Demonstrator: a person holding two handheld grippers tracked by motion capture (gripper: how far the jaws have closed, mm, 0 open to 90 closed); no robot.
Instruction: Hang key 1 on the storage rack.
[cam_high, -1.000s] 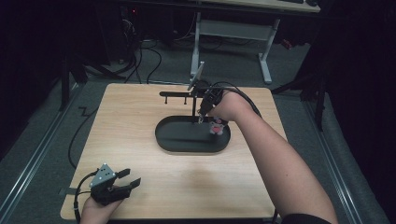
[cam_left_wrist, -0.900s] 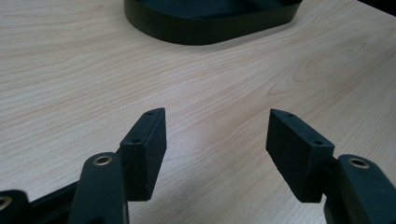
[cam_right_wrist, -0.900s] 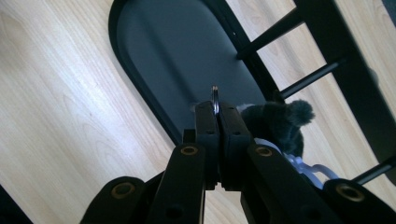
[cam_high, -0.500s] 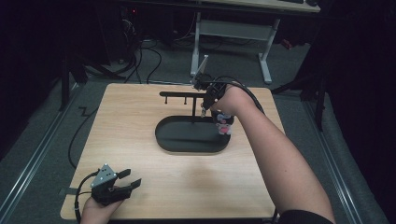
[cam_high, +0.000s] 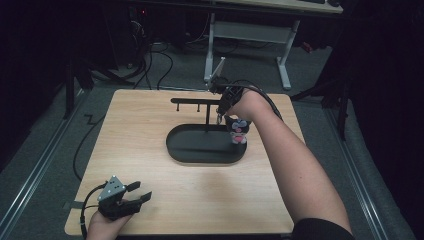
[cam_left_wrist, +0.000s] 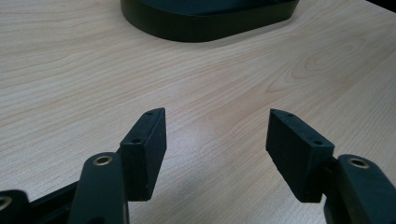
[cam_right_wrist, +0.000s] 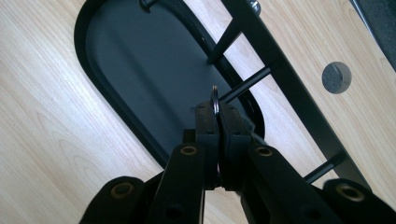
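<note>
Now right gripper (cam_high: 220, 107) clenched on small metal ring (cam_right_wrist: 215, 100), toy charm (cam_high: 239, 131) dangling below, over right end of black tray (cam_high: 175, 150). Peg (cam_right_wrist: 245, 84) of rack (cam_high: 192, 101) just past ring, pointing at it. Left gripper (cam_high: 137, 192) released, far from rack.

I can read no text, label, brand, number or sign anywhere here. The wooden worktop (cam_high: 150, 130) carries only its grain, and the black tray (cam_high: 190, 150) in its middle is plain. The small pink and white figure (cam_high: 239, 131) hanging over that tray has markings too small and blurred for me to make out.
</note>
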